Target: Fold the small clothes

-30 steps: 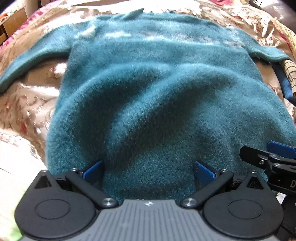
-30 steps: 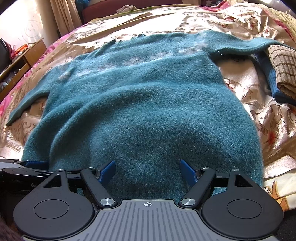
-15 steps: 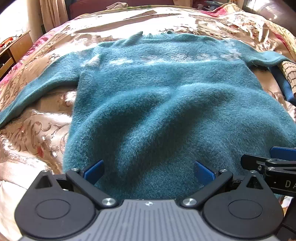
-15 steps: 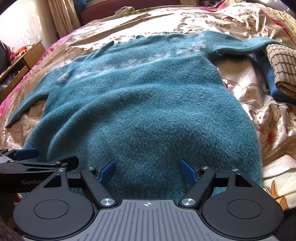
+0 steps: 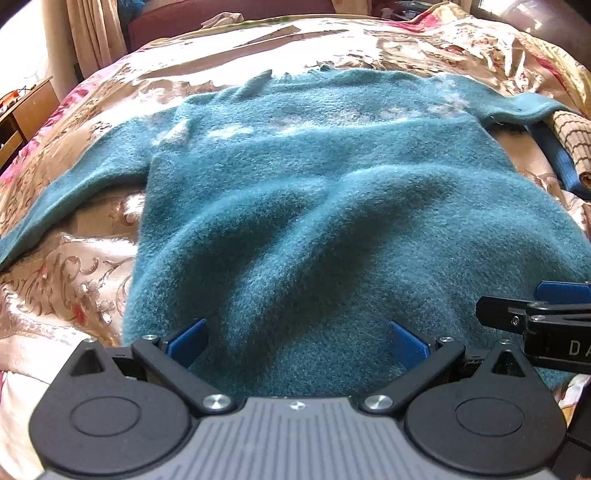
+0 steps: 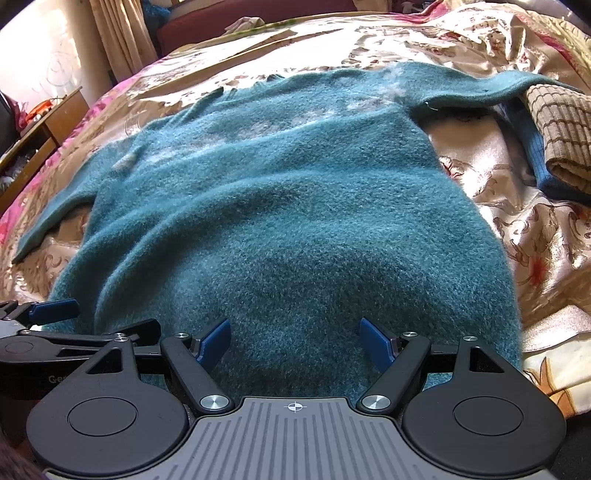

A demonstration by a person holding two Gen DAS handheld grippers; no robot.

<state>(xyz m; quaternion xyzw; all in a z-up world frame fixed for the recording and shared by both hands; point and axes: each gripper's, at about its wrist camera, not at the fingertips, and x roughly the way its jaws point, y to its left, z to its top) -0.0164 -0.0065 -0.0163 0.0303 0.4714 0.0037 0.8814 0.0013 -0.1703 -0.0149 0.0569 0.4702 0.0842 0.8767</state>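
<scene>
Both grippers have drawn back, showing more teal sweater (image 5: 314, 206) ahead. The left gripper (image 5: 297, 341) and right gripper (image 6: 295, 341) sit side by side, fingers spread wide at its near hem.

Fuzzy knit sweater (image 5: 332, 206), glossy satin bedspread (image 5: 74, 280)

We are in a bedroom of a home. A wide bed (image 6: 369, 48) fills the view, spread with a shiny beige satin bedspread (image 5: 74, 280) printed with flowers and scrolls. Beyond the bed's far end hang beige curtains (image 6: 122, 37) beside a dark red upholstered seat (image 5: 229, 18), and to the bed's left stands a brown wooden cabinet (image 6: 55, 118) with clutter on top.
</scene>
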